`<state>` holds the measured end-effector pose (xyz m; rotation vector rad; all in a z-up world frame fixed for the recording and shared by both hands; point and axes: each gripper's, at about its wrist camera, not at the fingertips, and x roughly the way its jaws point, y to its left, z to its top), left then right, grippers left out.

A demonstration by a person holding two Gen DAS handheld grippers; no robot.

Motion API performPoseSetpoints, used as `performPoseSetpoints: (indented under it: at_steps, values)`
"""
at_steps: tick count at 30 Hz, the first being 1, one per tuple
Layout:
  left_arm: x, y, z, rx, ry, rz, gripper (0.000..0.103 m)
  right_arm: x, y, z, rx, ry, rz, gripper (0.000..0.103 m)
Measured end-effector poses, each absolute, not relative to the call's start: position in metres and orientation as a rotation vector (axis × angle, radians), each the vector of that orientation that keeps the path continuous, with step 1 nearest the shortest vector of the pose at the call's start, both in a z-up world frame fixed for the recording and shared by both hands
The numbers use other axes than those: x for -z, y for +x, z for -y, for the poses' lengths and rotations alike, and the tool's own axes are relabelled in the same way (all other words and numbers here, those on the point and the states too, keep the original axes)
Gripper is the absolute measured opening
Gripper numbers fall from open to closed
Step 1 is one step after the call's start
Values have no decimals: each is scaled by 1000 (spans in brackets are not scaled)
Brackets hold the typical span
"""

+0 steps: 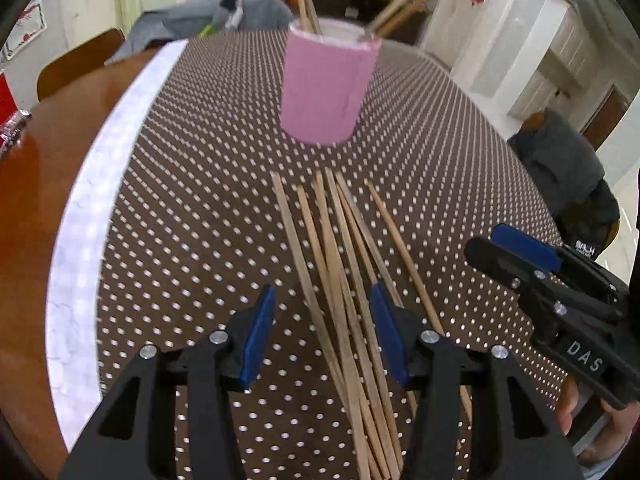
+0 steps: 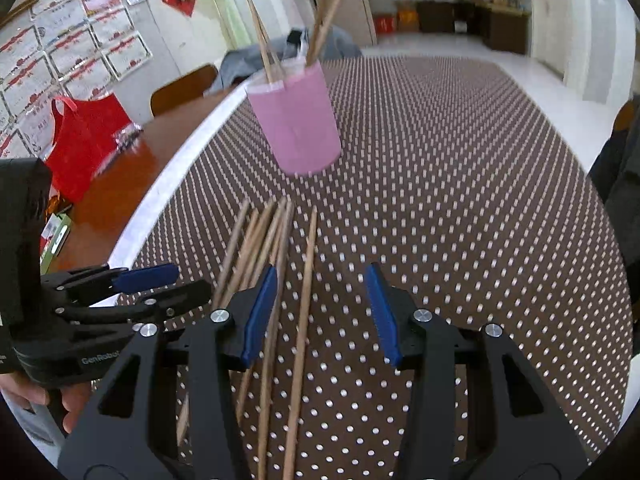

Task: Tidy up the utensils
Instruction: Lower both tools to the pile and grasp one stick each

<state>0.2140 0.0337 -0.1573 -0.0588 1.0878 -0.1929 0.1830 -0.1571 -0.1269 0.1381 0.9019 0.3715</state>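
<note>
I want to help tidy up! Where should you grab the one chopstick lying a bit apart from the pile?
Probably near its middle, coming straight down from above. That lone chopstick lies flat on the dotted tablecloth, with bare cloth on its right and the chopstick pile just to its left. The right tool, open above it, should put one finger on each side.

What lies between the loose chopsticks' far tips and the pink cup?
Nothing: only bare dotted tablecloth separates the loose chopsticks from the pink cup. Both wrist views show that gap.
</note>
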Motion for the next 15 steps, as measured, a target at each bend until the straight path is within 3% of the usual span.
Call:
performPoseSetpoints:
  at_steps: [9,12,15]
  values:
    - [183,226,-25,161,-15,-1147,49,144,184,161,-399,145,-967,46]
    - [183,229,-24,161,-13,-1149,35,145,185,162,-400,145,-973,46]
    - [183,231,-24,173,-16,-1151,31,146,184,164,-404,143,-978,46]
